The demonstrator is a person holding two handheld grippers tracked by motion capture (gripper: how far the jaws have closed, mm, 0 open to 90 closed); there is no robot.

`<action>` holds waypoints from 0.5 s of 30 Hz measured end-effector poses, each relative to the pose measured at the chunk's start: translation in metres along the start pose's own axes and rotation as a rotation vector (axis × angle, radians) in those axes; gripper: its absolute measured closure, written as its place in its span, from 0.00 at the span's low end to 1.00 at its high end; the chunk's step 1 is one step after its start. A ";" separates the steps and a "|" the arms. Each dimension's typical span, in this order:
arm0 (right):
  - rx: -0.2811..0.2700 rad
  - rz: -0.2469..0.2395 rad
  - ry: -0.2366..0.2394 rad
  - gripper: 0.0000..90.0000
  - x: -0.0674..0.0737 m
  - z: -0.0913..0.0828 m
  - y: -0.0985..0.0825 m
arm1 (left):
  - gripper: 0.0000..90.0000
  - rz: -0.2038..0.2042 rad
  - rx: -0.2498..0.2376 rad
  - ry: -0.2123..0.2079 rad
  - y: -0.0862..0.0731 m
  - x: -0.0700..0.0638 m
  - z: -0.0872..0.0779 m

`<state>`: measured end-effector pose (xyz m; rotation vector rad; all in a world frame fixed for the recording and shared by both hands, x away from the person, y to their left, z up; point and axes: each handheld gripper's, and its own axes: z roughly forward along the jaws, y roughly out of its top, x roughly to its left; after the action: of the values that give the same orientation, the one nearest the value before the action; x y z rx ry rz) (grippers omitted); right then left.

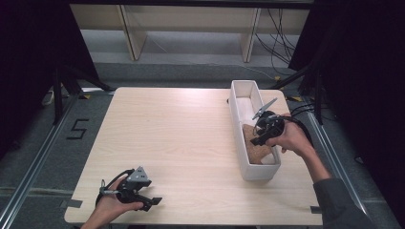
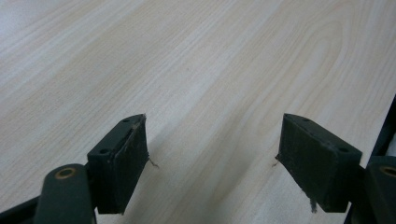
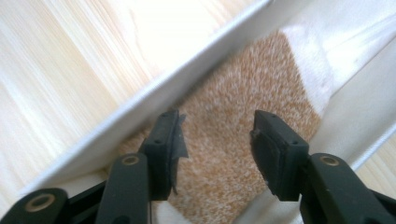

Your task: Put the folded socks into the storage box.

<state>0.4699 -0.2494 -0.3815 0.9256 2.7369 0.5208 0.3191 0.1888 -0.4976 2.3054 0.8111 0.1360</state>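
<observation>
Grey floor and dark curtains surround a pale wooden table (image 1: 181,143), with light shelf legs standing behind it. On the table's right part lies a long white tray (image 1: 237,125), running away from the person, its near end close to the table's front edge. Inside the near half of that tray lies a tan, speckled cork-like mat (image 1: 253,145), reaching almost from wall to wall; the tray's far half shows bare white.

From the right, a sleeve and hand bring the right gripper (image 1: 260,136) over the tray. In the right gripper view its fingers (image 3: 164,149) stand apart just above the mat (image 3: 224,154), one beside the tray's white wall (image 3: 140,116), the other nearer the opposite wall; the mat lies below and between them, and nothing is pinched. No pad presses on it.

Near the front left corner of the table, well apart from the tray, the left gripper (image 1: 149,202) rests low in the person's other hand. Its fingers (image 2: 123,161) are spread wide with only bare wood grain (image 2: 210,93) between them.
</observation>
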 end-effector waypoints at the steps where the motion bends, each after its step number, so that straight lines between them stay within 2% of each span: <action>1: -0.023 0.040 0.010 0.56 0.002 -0.003 0.000 | 0.26 0.001 0.001 0.000 0.000 0.000 0.000; 2: -0.033 0.066 0.010 0.54 0.003 -0.007 -0.001 | 0.26 0.001 0.001 0.000 0.000 0.000 0.000; 5: -0.058 0.105 0.025 0.51 0.006 -0.010 -0.001 | 0.26 0.006 0.008 0.002 0.000 0.001 0.000; 6: -0.065 0.098 0.013 0.51 0.007 -0.011 -0.001 | 0.26 0.000 0.005 0.002 -0.001 0.000 0.000; 7: -0.062 0.123 0.014 0.50 0.010 -0.011 -0.001 | 0.26 0.002 0.004 0.003 0.000 0.000 -0.001; 9: -0.072 0.108 0.026 0.49 0.011 -0.012 -0.001 | 0.26 -0.002 -0.003 0.004 0.000 0.000 -0.001; 11: -0.088 0.110 0.023 0.49 0.013 -0.015 -0.002 | 0.26 0.003 0.005 0.013 0.000 0.001 -0.001; 13: -0.089 0.136 0.024 0.48 0.016 -0.017 -0.002 | 0.26 0.002 0.003 0.015 0.000 0.001 -0.001; 14: -0.108 0.122 0.015 0.48 0.016 -0.018 -0.003 | 0.26 0.002 0.003 0.013 0.000 0.001 -0.002; 15: -0.095 0.160 0.024 0.47 0.018 -0.021 -0.003 | 0.26 0.002 0.002 0.013 0.000 0.001 -0.002</action>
<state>0.4473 -0.2462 -0.3651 1.1270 2.6464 0.6874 0.3192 0.1905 -0.4966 2.3096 0.8160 0.1512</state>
